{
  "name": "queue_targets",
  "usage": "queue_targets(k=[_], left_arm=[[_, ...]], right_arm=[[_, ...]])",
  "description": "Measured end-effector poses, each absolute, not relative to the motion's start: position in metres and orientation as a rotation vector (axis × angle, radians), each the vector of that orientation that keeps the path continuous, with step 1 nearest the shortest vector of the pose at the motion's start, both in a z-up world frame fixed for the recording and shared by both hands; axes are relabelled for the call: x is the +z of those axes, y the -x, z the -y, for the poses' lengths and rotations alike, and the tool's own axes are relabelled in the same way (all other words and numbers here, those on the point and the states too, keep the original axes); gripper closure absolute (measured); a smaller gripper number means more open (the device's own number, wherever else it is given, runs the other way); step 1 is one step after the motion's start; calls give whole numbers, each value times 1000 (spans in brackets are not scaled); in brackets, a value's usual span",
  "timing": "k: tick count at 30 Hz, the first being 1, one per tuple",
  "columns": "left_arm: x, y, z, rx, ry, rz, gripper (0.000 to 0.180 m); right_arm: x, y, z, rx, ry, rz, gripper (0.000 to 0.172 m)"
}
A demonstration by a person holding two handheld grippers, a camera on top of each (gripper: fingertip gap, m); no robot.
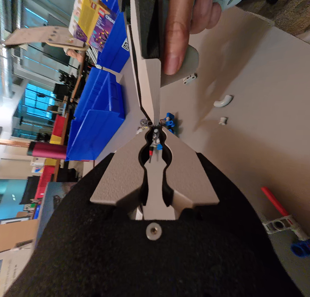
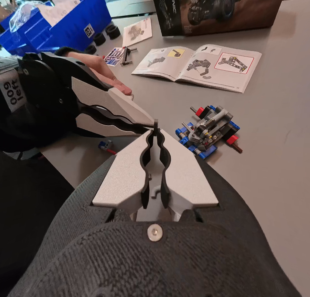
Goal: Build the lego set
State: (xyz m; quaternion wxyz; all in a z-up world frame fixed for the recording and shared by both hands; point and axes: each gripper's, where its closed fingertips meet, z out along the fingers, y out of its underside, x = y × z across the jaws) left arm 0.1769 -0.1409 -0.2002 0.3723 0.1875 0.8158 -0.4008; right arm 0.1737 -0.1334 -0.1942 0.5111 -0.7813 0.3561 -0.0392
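Both your tongs meet tip to tip over the grey worktop [image 2: 251, 138]. Your right tongs [image 2: 156, 132] are clenched on a small dark grey flat piece [image 2: 156, 124] that stands upright out of the tips. Your left tongs [image 2: 151, 125] come in from 9 o'clock, closed down, their tips touching the same piece; whether they actually grip it I cannot tell.

In the right wrist view:
- the partly built blue, grey and red brick vehicle [image 2: 213, 131] lies on the worktop at 3 o'clock of the tips, near but apart
- a small blue-grey connector on a red axle [image 2: 106, 145] at 8 o'clock
- an open instruction booklet [image 2: 198, 67], a set box [image 2: 218, 9] and blue bins [image 2: 58, 26] from 10 to 1 o'clock
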Motion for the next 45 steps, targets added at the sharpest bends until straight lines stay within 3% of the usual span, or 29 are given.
queue_targets(k=[1, 10, 14, 23, 37, 45], left_arm=[[-203, -178, 141, -1028, -468, -2118, 176], [-218, -187, 142, -1211, -192, -2356, 177], [-211, -196, 138, -1467, 60, -2455, 178], [-213, -222, 135, -2033, 805, -2671, 177], [-202, -218, 134, -2432, 1145, -2644, 178], [-205, -218, 138, -2416, 1142, -2698, 177]], right_arm=[[-196, -175, 134, -82, 1890, -857, 170], [-211, -188, 133, -125, 1987, -759, 168], [-205, -189, 139, -174, 1986, -645, 157], [-220, -201, 161, -869, 2101, -343, 155], [-234, -209, 155, -1328, 2144, -7, 159], [-235, -213, 159, -1404, 2171, 11, 166]])
